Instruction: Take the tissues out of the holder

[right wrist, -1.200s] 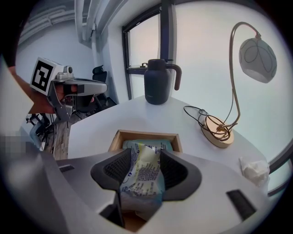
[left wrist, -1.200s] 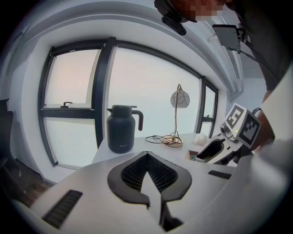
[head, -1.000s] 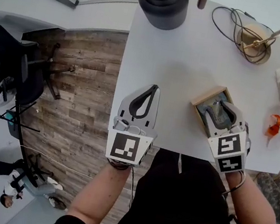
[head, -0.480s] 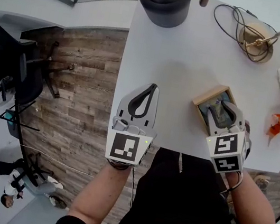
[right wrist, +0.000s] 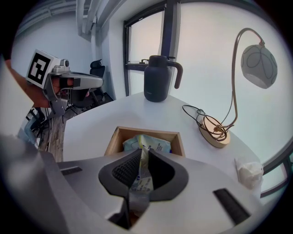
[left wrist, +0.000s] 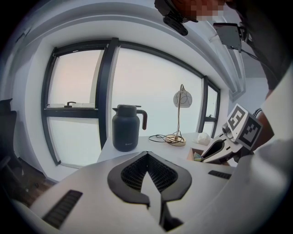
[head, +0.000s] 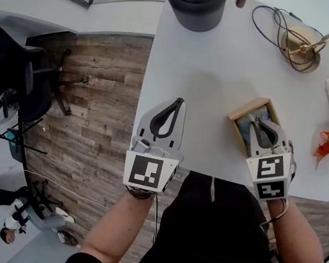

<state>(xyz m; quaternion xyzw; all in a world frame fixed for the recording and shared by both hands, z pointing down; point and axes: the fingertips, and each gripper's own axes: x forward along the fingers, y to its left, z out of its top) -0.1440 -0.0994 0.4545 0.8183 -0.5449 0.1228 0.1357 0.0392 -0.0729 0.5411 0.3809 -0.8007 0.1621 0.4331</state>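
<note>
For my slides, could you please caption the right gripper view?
The right gripper, its jaws just closed on a tissue pack inside the wooden holder, with a dark jug and lamp beyond.

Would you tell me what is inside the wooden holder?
A pale blue tissue pack, pinched by the right hand-held gripper, whose jaws have just been closing. The floor of the wooden holder is covered.

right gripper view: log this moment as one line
right gripper: jaws just closed onto pale blue-and-yellow plastic tissue pack | pack: inside square wooden holder, not yet lifted | left gripper: shut, empty
</note>
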